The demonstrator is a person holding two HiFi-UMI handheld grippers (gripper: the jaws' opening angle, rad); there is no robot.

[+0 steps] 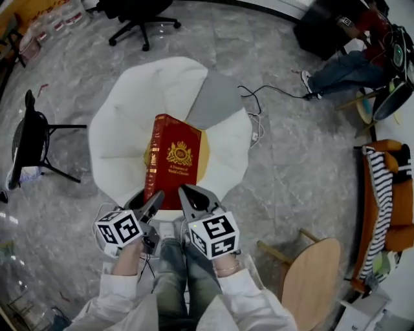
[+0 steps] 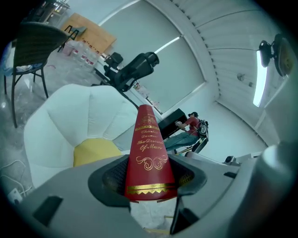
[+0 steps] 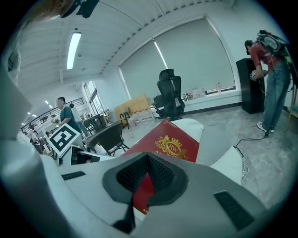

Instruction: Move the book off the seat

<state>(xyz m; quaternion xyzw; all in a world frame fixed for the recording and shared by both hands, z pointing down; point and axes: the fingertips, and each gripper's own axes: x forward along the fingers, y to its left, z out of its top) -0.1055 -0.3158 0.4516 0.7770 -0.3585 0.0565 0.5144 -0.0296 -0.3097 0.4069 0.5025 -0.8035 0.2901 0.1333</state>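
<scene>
A thick red book (image 1: 173, 161) with a gold crest hangs above the white seat (image 1: 129, 129) and its yellow cushion (image 1: 203, 158). Both grippers hold its near end. My left gripper (image 1: 155, 197) is shut on the spine, whose gold lettering stands up between the pads in the left gripper view (image 2: 148, 148), over the cushion (image 2: 95, 151). My right gripper (image 1: 187, 194) is shut on the book's near edge; in the right gripper view the red cover (image 3: 172, 146) runs out from between the dark pads (image 3: 158, 174). The left gripper's marker cube (image 3: 65, 137) shows there too.
A black office chair (image 1: 139, 16) stands at the back and a black folding chair (image 1: 29, 142) at the left. A cable (image 1: 272, 94) runs over the floor right of the seat. A wooden chair (image 1: 310, 278), an orange sofa (image 1: 388, 200) and a seated person (image 1: 349, 64) are on the right.
</scene>
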